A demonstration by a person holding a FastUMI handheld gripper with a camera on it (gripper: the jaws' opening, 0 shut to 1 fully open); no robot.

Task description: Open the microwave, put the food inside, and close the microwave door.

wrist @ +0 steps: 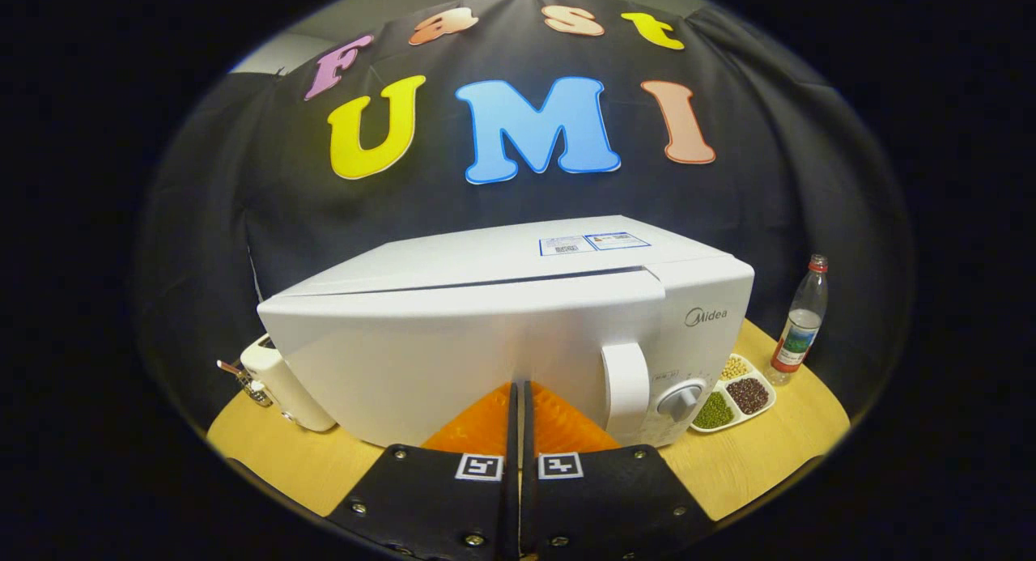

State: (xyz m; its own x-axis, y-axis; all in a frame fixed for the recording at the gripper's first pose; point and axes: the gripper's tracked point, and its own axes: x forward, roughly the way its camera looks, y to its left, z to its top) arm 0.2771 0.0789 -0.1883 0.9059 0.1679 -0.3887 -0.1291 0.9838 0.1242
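A white microwave (502, 326) stands on the wooden table (761, 456), its door nearly closed, with a thin dark gap along the door's top edge. Its curved handle (625, 391) and round knob (681, 399) sit at the right of the front. My gripper (518, 387) is shut, fingers pressed together with nothing between them, tips right up against the lower middle of the door, left of the handle. No food is visible outside the microwave.
A white divided dish (738, 399) of beans and grains lies right of the microwave. Behind it stands a clear plastic bottle (800, 322) with a red cap. A small white appliance (283, 387) sits at the microwave's left corner.
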